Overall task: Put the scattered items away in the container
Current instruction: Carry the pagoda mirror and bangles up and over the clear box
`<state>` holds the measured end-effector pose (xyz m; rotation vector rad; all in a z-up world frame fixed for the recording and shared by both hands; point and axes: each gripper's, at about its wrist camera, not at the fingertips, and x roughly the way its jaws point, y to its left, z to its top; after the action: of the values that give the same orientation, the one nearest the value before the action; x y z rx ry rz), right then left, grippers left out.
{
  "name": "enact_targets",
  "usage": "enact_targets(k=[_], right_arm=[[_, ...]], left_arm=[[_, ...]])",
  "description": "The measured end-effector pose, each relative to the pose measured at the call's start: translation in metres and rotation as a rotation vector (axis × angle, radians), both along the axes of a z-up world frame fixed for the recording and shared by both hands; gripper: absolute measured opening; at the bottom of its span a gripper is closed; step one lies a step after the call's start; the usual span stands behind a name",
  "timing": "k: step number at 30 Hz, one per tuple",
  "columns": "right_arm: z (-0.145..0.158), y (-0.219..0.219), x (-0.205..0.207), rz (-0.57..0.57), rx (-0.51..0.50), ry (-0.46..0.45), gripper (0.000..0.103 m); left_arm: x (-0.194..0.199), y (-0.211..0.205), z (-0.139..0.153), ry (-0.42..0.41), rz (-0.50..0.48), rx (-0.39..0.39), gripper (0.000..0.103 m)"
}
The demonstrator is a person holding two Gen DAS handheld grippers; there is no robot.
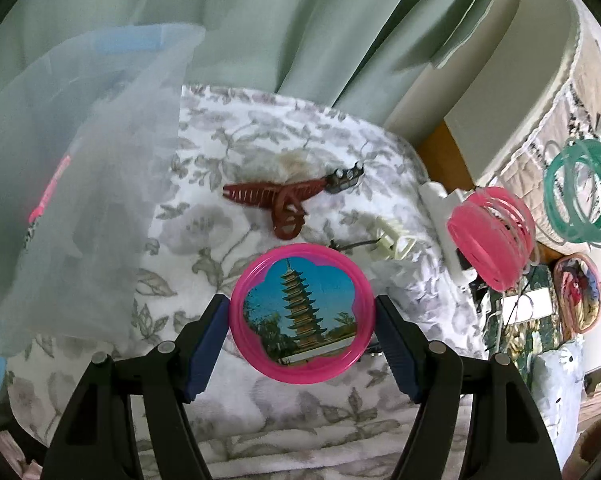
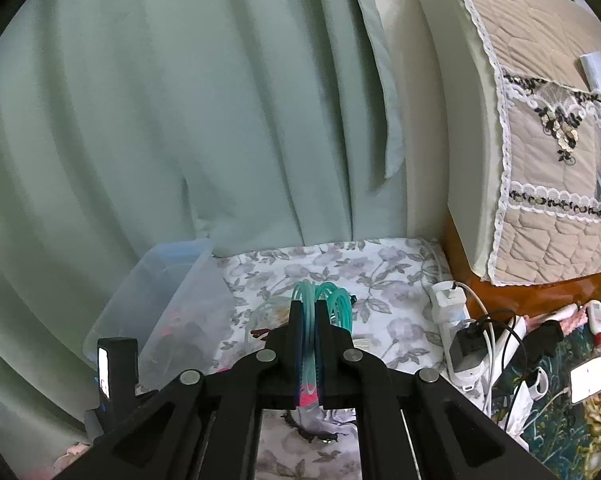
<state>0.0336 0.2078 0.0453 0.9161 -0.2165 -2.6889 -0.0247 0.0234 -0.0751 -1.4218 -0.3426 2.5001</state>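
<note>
— Judging progress: what is held?
— A round pink pagoda-picture disc (image 1: pixel 302 312) is clamped in the left gripper (image 1: pixel 302 316); teal plastic coils (image 2: pixel 320 300) are pinched in the right gripper (image 2: pixel 309 312).
— What remains?
— A brown hair claw (image 1: pixel 276 200) is left beside the clear plastic bin (image 2: pixel 160 300).

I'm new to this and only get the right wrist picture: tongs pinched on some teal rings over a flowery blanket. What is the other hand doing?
Observer: The left tongs grip a round pink disc with a pagoda picture, one pad on each side of its rim.
Visitor: Is anything lying loose past it?
Observer: Yes, a brown hair claw lies on the floral blanket just beyond the disc.
Visitor: And my rings, from over there?
Observer: A pink coil shows right beside your teal rings; I cannot tell whether it is gripped too.
</note>
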Motion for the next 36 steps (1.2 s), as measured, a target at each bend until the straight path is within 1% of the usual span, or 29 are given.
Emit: enact_targets(k=[10,21,28,36], right_arm=[[0.015,-0.007,0.007,0.021,-0.008,0.036,0.005],[0.028,-0.028,0.006,0.074,-0.003,0.063,0.005],[0.033,-0.052,0.002,0.122,0.006,0.067,0.005],[0.035,-0.091,-0.005,0.202,0.026,0.068,0.005]], left_arm=[[0.011,-0.008,0.035,0.088,0.013,0.023,0.074],[0.021,-0.028,0.073,0.178,0.047,0.038,0.074],[0.028,-0.049,0.093,0.234,0.089,0.044,0.074],[0.036,-0.082,0.107,0.280,0.158,0.050,0.074]])
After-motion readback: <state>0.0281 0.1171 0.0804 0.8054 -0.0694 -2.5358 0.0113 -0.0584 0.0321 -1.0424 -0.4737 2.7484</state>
